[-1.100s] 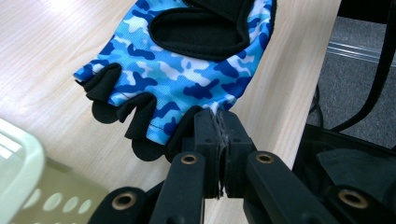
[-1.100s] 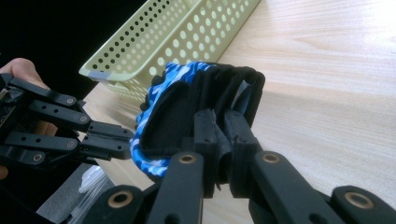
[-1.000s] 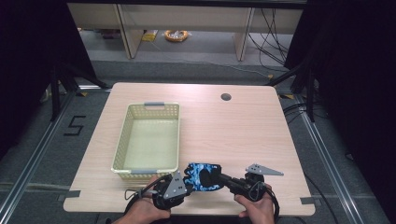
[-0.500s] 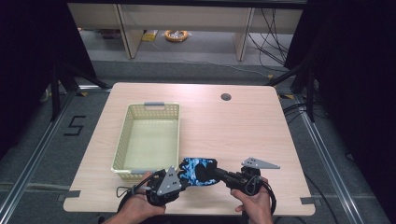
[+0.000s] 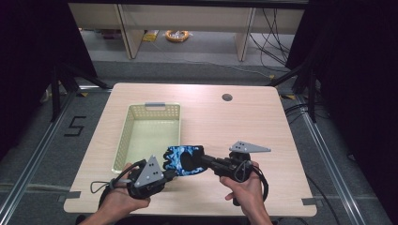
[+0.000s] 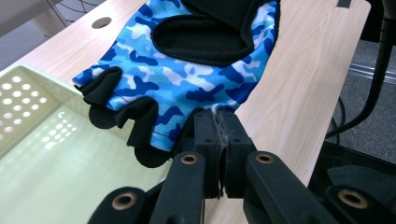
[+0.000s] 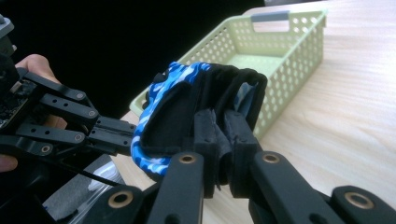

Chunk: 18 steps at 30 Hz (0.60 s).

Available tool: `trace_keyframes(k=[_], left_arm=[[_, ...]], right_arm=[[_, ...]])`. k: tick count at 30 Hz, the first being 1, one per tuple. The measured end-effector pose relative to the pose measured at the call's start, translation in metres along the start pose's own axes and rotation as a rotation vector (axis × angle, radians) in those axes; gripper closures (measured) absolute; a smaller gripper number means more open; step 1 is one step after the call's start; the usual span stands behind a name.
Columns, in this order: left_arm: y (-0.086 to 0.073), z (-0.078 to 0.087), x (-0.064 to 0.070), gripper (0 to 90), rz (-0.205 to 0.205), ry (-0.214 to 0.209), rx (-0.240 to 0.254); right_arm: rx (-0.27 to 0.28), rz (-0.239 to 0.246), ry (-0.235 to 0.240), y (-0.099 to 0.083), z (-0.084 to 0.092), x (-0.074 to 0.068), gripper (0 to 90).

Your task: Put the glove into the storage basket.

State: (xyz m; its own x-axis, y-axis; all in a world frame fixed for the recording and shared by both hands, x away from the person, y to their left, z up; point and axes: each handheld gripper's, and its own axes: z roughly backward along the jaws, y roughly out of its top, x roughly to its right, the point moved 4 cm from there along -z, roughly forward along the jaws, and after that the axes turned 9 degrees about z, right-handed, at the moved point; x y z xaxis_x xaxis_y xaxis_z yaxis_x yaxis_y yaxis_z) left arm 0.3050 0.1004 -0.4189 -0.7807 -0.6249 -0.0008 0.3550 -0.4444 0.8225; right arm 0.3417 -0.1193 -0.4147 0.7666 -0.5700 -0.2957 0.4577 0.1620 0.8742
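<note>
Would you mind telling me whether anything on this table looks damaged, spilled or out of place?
Nothing stands out. The blue camouflage glove hangs intact between the left gripper and the right gripper, both shut on it, beside the pale green basket, which sits squarely on the table.

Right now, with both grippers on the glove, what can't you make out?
- Glove palm side: high view, faces away from the camera.
- Glove wrist end: left gripper view, cut off by the top edge.
- Basket near wall: high view, partly behind the left gripper.
- Yellow object on the floor: high view, too small to identify.
</note>
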Motion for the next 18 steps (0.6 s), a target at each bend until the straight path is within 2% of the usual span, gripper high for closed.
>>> trace_keyframes(k=[1, 2, 3, 4, 5, 7, 8, 11, 12, 14, 16, 17, 18], left_arm=[[0.001, 0.002, -0.001, 87.0, -0.001, 0.002, -0.001], [0.002, 0.004, -0.004, 87.0, -0.009, 0.009, 0.001], [0.003, 0.005, -0.005, 87.0, -0.001, 0.011, 0.006], [0.004, 0.007, -0.006, 87.0, 0.005, 0.014, 0.007], [0.006, 0.009, -0.008, 87.0, 0.011, 0.013, 0.011], [0.009, 0.012, -0.010, 87.0, 0.020, 0.022, 0.028], [0.010, 0.014, -0.013, 87.1, 0.003, 0.022, 0.016], [0.014, 0.017, -0.018, 87.0, 0.022, 0.033, 0.034], [0.014, 0.019, -0.020, 87.0, 0.004, 0.033, 0.019], [0.014, 0.020, -0.024, 87.0, 0.024, 0.043, 0.027], [0.014, 0.023, -0.029, 87.0, 0.018, 0.050, 0.008], [0.013, 0.024, -0.033, 87.1, 0.026, 0.052, 0.005], [0.012, 0.025, -0.036, 87.0, 0.019, 0.056, -0.004]], right_arm=[[-0.001, 0.010, -0.001, 0.004, -0.001, -0.001, 85.4], [-0.008, -0.005, 0.005, 0.006, -0.002, -0.003, 85.4], [0.000, 0.008, 0.020, 0.010, -0.005, -0.002, 85.4], [-0.003, -0.003, 0.014, 0.012, -0.005, -0.003, 85.5], [0.000, 0.023, 0.014, 0.016, -0.008, -0.002, 85.5], [0.010, 0.023, 0.022, 0.023, -0.008, -0.003, 85.5], [0.000, 0.013, 0.028, 0.027, -0.009, -0.005, 85.5], [-0.005, 0.024, 0.027, 0.035, -0.012, -0.005, 85.5], [-0.014, 0.025, 0.028, 0.037, -0.014, -0.006, 85.5], [-0.015, 0.033, 0.028, 0.040, -0.019, -0.005, 85.5], [-0.017, 0.045, 0.035, 0.043, -0.025, -0.004, 85.5], [-0.019, 0.023, 0.040, 0.044, -0.028, -0.005, 85.5], [-0.020, 0.022, 0.040, 0.045, -0.032, -0.005, 85.5]])
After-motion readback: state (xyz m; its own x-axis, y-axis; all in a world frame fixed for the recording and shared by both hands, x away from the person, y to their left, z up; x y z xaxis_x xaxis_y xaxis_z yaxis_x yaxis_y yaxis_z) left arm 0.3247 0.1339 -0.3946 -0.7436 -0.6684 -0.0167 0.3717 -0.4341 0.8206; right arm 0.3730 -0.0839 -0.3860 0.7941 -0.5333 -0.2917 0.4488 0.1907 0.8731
